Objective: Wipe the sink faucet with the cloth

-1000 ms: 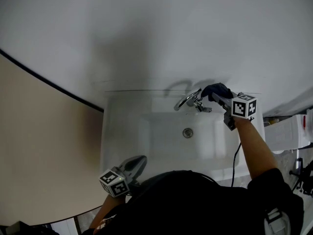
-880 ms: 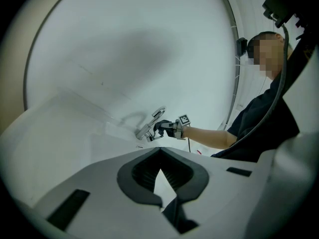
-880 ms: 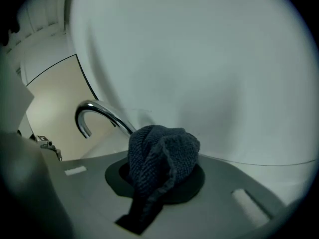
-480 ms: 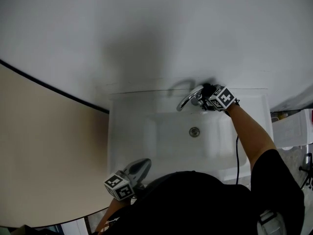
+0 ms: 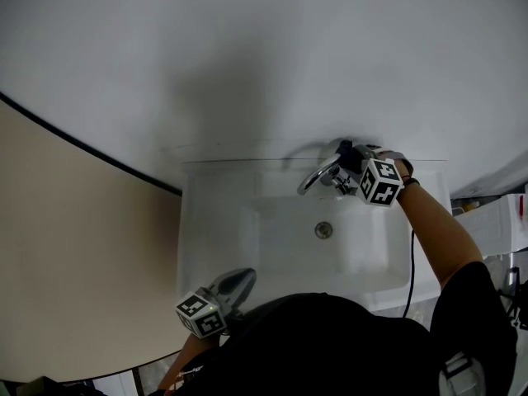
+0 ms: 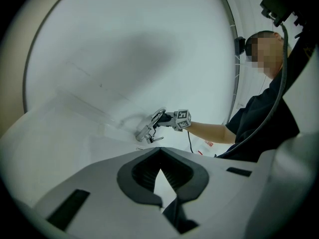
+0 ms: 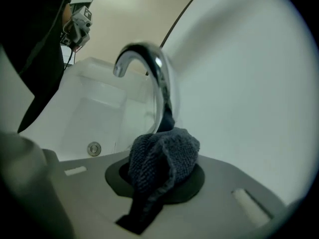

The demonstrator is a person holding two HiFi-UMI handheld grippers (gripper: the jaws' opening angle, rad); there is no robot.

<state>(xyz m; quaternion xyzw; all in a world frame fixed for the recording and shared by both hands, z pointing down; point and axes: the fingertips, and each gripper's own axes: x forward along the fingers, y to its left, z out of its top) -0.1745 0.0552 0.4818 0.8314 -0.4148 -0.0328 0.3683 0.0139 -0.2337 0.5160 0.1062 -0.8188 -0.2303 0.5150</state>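
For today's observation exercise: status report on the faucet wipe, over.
Right gripper shut on cloth, cloth at lower neck of faucet. Left gripper shut, empty, by front edge of sink. Nothing blocking.

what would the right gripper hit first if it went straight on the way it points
The faucet: its spout rises just ahead of the cloth that the right gripper holds. The cloth may already touch it; depth is unclear.

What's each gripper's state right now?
Left gripper: shut, holding nothing.
Right gripper: shut on the cloth, at the faucet.
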